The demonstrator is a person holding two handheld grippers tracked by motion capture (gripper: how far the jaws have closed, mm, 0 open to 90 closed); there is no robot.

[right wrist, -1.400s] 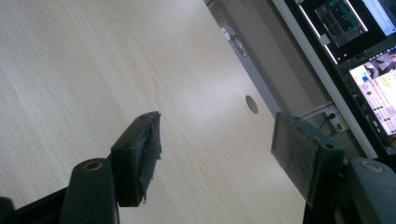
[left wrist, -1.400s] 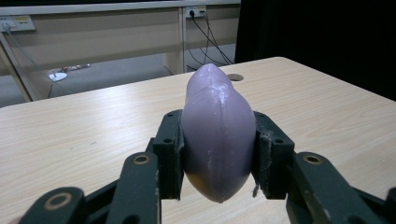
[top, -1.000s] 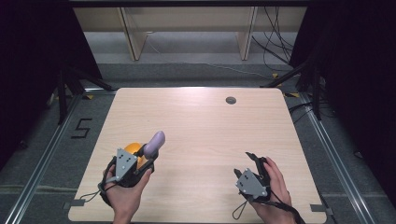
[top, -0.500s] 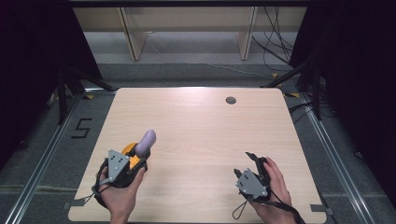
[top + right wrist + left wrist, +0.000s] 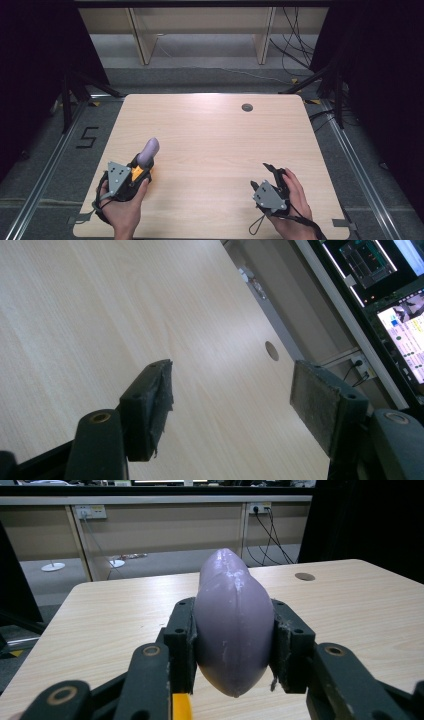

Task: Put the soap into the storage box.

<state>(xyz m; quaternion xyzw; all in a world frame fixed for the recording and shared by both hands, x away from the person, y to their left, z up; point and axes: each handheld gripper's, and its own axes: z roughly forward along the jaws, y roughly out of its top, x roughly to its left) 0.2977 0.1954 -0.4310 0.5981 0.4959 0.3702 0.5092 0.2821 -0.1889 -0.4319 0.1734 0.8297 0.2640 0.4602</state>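
I see a smooth, pale purple, elongated object with rounded ends, shaped like an eggplant, with a faint ridge running along its length and a matte, slightly scuffed surface. It sits clamped in my left gripper above the near left part of the light wooden table. In the high view the purple eggplant-shaped object points up and away from the hand, tilted, with its free end clear of the table.

In the left gripper view both black jaws press flat against the widest part of the object, one on each side, with the lower tip hanging just below the pads. A small yellow part of the gripper shows beneath it.

My right gripper is at the near right part of the table, well apart from the left. In the right gripper view its jaws stand wide apart, with only bare table between them.

A small dark round hole lies near the far edge of the table.
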